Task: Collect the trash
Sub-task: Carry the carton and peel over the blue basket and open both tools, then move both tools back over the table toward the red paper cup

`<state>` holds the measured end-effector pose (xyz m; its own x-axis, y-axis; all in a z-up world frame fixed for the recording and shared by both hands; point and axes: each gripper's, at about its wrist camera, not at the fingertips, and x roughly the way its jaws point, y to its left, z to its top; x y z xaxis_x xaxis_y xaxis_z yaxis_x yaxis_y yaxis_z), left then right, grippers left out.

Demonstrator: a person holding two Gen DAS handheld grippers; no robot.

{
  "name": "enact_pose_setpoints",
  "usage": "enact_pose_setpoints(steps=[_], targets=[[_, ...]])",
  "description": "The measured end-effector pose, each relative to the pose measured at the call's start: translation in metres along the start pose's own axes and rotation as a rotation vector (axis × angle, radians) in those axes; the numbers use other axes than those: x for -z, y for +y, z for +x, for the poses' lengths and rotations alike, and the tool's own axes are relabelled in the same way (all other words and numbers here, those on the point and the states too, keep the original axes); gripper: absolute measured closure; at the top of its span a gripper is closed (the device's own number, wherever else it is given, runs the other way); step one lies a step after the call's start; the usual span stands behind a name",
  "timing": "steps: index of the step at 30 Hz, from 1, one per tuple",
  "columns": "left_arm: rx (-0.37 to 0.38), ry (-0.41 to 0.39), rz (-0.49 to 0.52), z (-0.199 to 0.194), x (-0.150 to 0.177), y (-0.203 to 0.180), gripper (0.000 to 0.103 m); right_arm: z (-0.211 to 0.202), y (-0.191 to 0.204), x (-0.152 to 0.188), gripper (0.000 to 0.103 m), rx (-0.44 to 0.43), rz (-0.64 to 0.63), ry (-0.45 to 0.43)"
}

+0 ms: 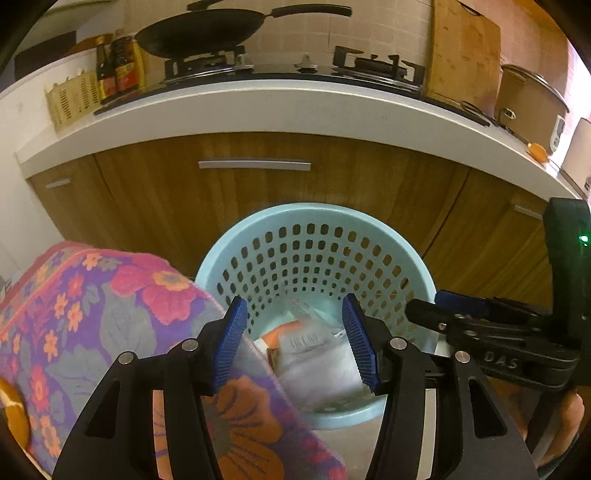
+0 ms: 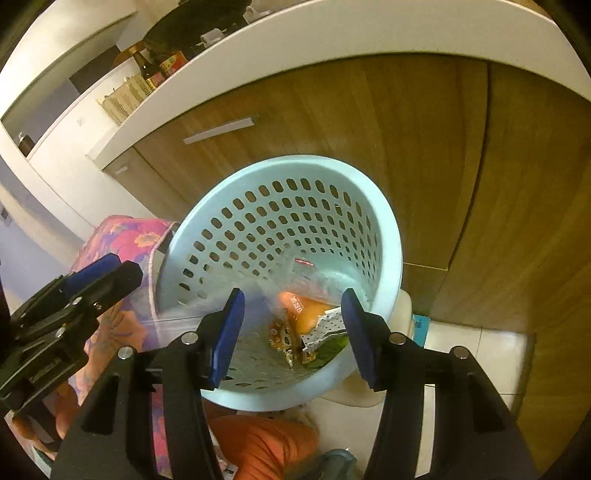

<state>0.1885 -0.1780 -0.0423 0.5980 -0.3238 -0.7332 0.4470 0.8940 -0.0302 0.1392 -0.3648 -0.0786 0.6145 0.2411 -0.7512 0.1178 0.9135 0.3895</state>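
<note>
A light blue perforated trash basket (image 1: 317, 221) stands on the floor before wooden cabinets; it also shows in the right wrist view (image 2: 391, 236). Inside lie wrappers: a clear plastic bag (image 1: 317, 354) and an orange packet (image 2: 306, 310) with foil scraps. My left gripper (image 1: 295, 339) is open and empty above the basket's near rim. My right gripper (image 2: 291, 332) is open and empty over the basket; it appears at the right of the left wrist view (image 1: 443, 306). The left gripper appears at the left of the right wrist view (image 2: 99, 277).
A floral cloth (image 1: 92, 314) covers a surface left of the basket. Above are a white counter edge (image 1: 258, 114), a stove with a black wok (image 1: 199, 33), sauce bottles (image 1: 118, 66) and a cutting board (image 1: 461, 51). Tiled floor (image 2: 491, 350) lies to the right.
</note>
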Motion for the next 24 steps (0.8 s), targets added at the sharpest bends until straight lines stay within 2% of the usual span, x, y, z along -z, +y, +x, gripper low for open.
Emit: enact_pose_setpoints(steps=[8, 14, 19, 24], targets=[[-0.006, -0.023, -0.035, -0.027, 0.013, 0.016, 0.049, -0.018, 0.022, 0.0, 0.052, -0.024, -0.032, -0.03], [0.014, -0.023, -0.112, -0.051, 0.033, 0.045, 0.049, -0.028, 0.054, 0.006, 0.052, -0.036, -0.092, -0.043], [-0.01, -0.086, -0.16, -0.09, 0.046, 0.071, 0.049, -0.038, 0.088, 0.01, 0.052, -0.066, -0.146, -0.069], [-0.059, -0.16, -0.225, -0.136, 0.062, 0.105, 0.044, -0.045, 0.137, 0.019, 0.052, -0.122, -0.232, -0.083]])
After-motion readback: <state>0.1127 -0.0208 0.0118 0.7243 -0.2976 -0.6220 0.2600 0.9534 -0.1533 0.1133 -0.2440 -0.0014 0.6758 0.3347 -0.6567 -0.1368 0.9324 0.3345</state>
